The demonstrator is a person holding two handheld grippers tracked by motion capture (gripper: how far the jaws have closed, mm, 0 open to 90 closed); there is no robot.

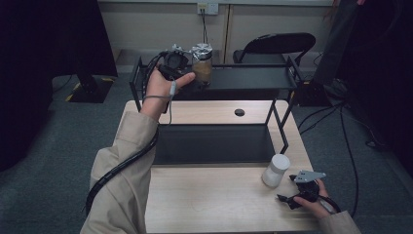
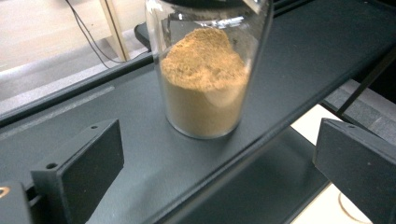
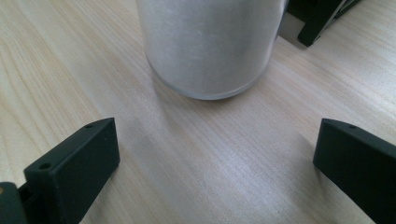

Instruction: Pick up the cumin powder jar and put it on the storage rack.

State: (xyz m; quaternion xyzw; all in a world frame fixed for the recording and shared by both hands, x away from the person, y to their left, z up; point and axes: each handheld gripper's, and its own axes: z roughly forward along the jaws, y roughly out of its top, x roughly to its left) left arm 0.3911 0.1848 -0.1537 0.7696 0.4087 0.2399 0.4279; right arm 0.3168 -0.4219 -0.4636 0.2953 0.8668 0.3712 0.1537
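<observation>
The left tongs (image 1: 191, 77) stand wide with nothing between the jaws, held up at the top shelf (image 1: 253, 78) of the black rack. Just ahead of them, clear of both jaws, stands the glass jar (image 2: 205, 74) of tan powder, upright on the shelf with its long axis straight up and its crinkled foil-like top pointing at the ceiling. It will likely feel fairly heavy for its size, being more than half full; the glass is stiff, smooth and slippery, and it would break if dropped. The safest hold looks to be across the straight wall at about the level of the powder, well below the top. Farther right, the right tongs (image 1: 287, 187) rest low over the counter (image 1: 209, 195), also wide and holding nothing. Directly ahead of their jaws, near but not touching, stands a white jar (image 3: 210, 46), upright too, axis vertical. It looks frosted and rigid, probably light, and is best gripped around the middle of its round wall.
</observation>
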